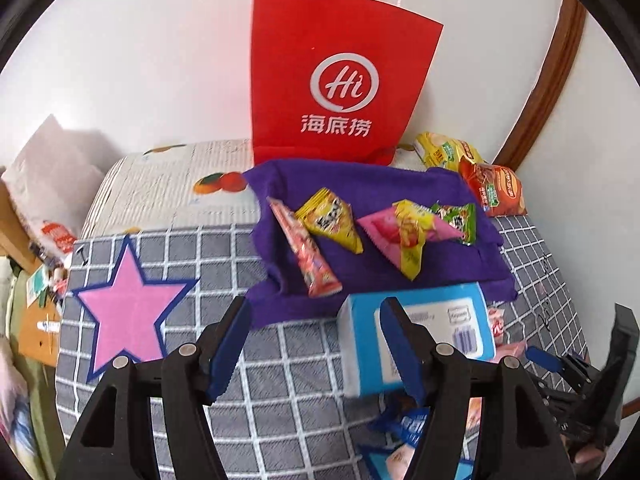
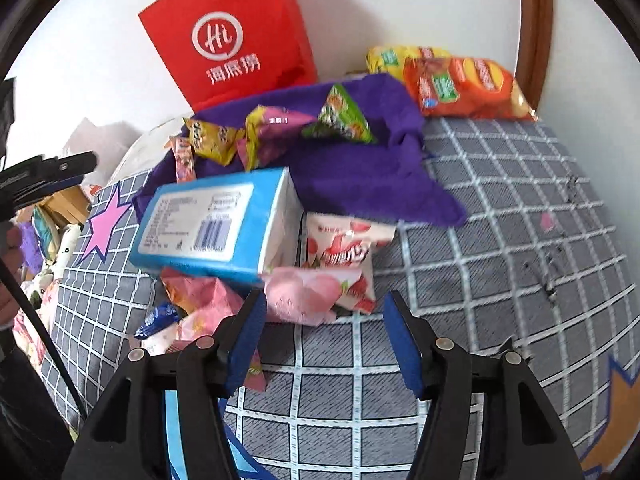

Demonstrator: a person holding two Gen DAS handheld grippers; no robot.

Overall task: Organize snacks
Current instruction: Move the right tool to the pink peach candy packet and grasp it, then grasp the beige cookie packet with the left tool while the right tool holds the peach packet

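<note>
The right tool (image 2: 324, 336) hangs released over the checked bedsheet (image 2: 500, 208), nothing between its blue pads, pointing at the loose heap of snacks at its twelve o'clock. The left tool (image 1: 316, 344) is likewise released and empty; the blue box (image 1: 416, 332) lies just beyond its right pad, not gripped.

In the right wrist view the blue box (image 2: 224, 220) lies tilted on top of the heap, with a pink peach-print packet (image 2: 308, 296) and a strawberry-print packet (image 2: 344, 248) poking out below it at five o'clock. Beyond, at twelve o'clock, a purple cloth (image 2: 360, 176) carries small triangular sachets, among them a green sachet (image 2: 340, 120). A red paper bag (image 2: 232, 40) stands against the wall behind, and an orange crisp bag (image 2: 464, 88) lies at two o'clock.

The packets look light, crinkly and slippery, so a pinch across a flat sealed edge should hold best. The box seems stiff cardboard; taking it across its narrow width would suit, though moving it may spill the packets beneath
</note>
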